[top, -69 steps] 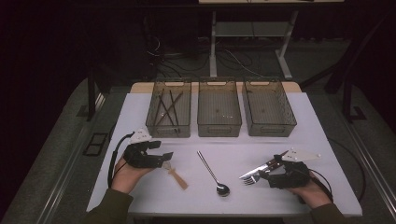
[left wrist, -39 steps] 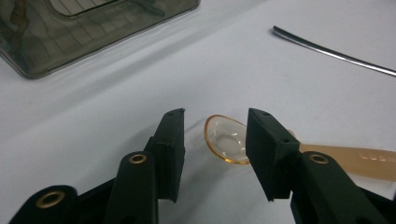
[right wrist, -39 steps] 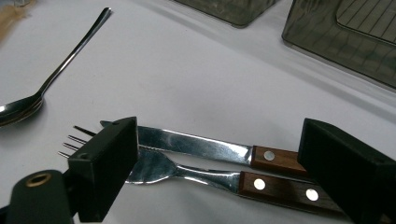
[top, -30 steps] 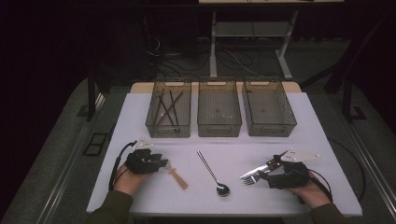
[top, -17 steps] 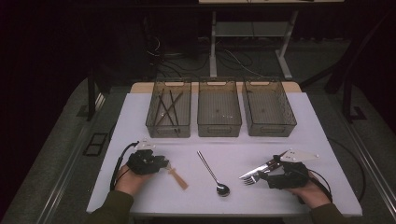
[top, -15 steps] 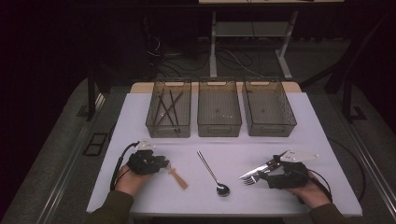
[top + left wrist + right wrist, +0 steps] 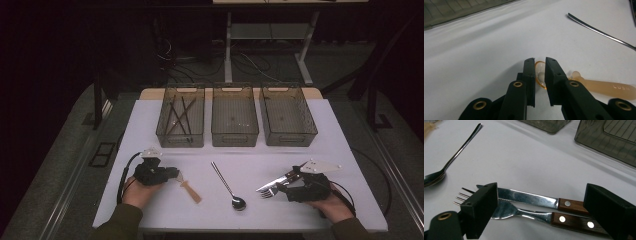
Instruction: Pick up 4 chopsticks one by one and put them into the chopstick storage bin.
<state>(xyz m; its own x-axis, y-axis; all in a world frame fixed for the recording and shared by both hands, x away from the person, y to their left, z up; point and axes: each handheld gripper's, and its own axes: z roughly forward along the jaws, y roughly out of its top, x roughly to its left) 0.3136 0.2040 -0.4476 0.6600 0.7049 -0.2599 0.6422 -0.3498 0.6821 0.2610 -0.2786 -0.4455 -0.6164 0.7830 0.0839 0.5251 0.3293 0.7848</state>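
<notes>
Black jaws of your left gripper stand narrow and have just been closing, with the amber bowl of a translucent plastic spoon between them; the bowl fills most of the slot, but you cannot tell from the left gripper view whether the pads already press on it. The spoon's pale handle runs off to the right of that view, flat on the white table. In the high view your left gripper sits low on the table's left side, and the plastic spoon angles away from it toward the near edge.

Your right gripper has its jaws spread wide, one on either side of a knife and a fork with dark wooden handles, which lie side by side and touching; the pads clear both. In the high view your right gripper rests on the table's right side with the knife and fork pointing out to its left.

Between your two hands lies a metal spoon, bowl toward you, apart from both grippers.

Along the far edge stand three clear bins: the left bin holds dark chopsticks, with the middle bin and right bin beside it.
</notes>
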